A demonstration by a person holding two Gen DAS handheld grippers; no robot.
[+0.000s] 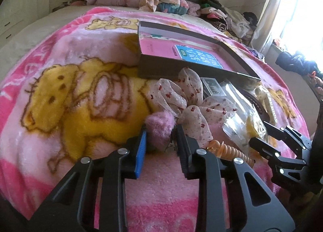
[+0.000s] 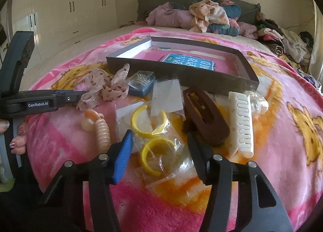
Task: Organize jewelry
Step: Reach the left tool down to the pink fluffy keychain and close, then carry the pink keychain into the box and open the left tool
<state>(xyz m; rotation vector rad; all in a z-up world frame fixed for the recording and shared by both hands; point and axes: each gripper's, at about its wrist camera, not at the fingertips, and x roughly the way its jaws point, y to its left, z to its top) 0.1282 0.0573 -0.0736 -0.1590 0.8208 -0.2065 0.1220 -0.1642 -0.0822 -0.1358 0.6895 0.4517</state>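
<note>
Hair accessories and jewelry lie on a pink cartoon blanket in front of a dark open box [image 2: 245, 66] [image 1: 181, 70]. My left gripper [image 1: 160, 131] is open, its jaws on either side of a fluffy pink pompom [image 1: 159, 129] beside a sheer floral scrunchie [image 1: 181, 95] [image 2: 105, 86]. My right gripper [image 2: 159, 141] is open and hovers over a clear bag with yellow bangles [image 2: 153, 131]. A brown hair claw [image 2: 203, 115], a white claw clip [image 2: 242, 119], a peach spiral hair tie [image 2: 101, 129] [image 1: 228, 150] and a small clear case [image 2: 141, 82] lie around it.
The pink blanket [image 1: 60, 70] covers a bed. Piles of clothes [image 2: 212, 16] lie at the headboard and along the right side. White wardrobes [image 2: 60, 10] stand to the left, a bright window [image 1: 298, 10] to the right.
</note>
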